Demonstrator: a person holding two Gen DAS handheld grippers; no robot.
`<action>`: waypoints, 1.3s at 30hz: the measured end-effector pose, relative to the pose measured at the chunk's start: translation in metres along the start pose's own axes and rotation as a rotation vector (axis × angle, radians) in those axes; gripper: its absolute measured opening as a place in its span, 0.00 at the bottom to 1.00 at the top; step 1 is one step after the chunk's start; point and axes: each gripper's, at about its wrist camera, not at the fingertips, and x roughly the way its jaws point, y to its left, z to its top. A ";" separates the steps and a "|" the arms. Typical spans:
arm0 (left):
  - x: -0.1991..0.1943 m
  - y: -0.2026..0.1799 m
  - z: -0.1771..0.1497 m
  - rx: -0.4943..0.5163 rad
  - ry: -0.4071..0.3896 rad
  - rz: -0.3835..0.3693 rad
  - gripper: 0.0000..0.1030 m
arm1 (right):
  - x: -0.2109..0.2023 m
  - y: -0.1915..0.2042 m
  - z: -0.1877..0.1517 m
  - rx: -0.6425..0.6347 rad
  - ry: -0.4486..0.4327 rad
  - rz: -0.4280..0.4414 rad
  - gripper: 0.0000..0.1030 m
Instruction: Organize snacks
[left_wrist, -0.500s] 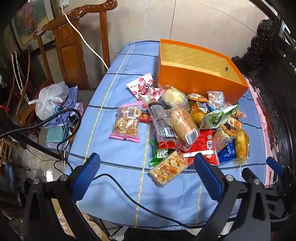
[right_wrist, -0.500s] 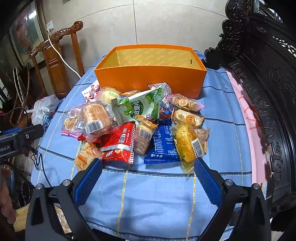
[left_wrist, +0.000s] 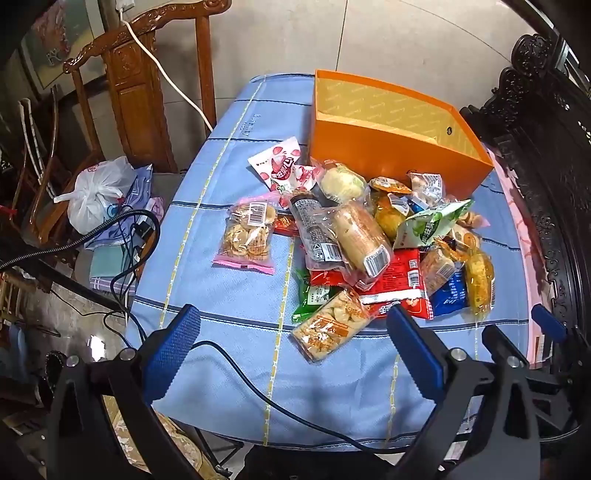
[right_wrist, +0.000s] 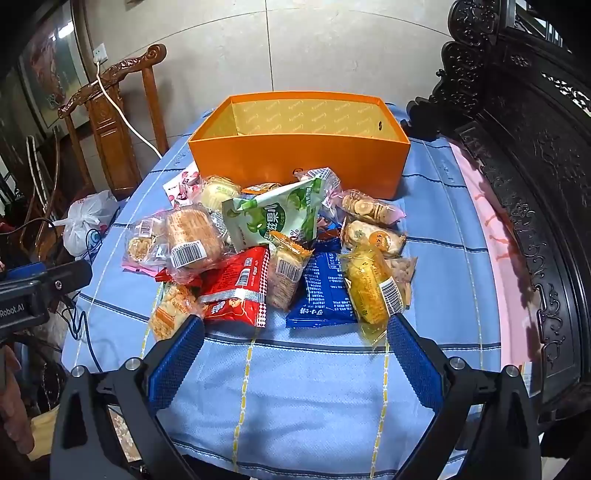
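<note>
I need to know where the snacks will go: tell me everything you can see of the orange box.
The orange box is a rectangular, open-topped container, apparently stiff card, with plain orange outer walls and a yellow-orange lining printed with a faint repeated pattern. A small dark eyelet sits high on its right end wall. It stands upright at the far end of the blue striped tablecloth. No snacks show inside. Several snack packets crowd against its near wall.

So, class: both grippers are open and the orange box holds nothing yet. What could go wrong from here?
1. The snacks overlap in a heap: lifting the red packet could drag the bread roll resting on it.
2. The black cable crosses the cloth under the left gripper and might snag.
3. The orange box looks light and may slide if bumped.
</note>
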 end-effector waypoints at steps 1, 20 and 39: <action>-0.001 0.000 0.000 0.001 -0.001 -0.003 0.96 | 0.000 0.000 0.000 0.000 0.000 -0.001 0.97; 0.000 0.003 0.000 0.000 0.005 -0.003 0.96 | 0.001 0.005 0.000 -0.012 0.009 0.002 0.97; -0.001 -0.002 0.001 0.015 0.003 -0.006 0.96 | 0.002 0.006 0.000 -0.012 0.011 0.002 0.97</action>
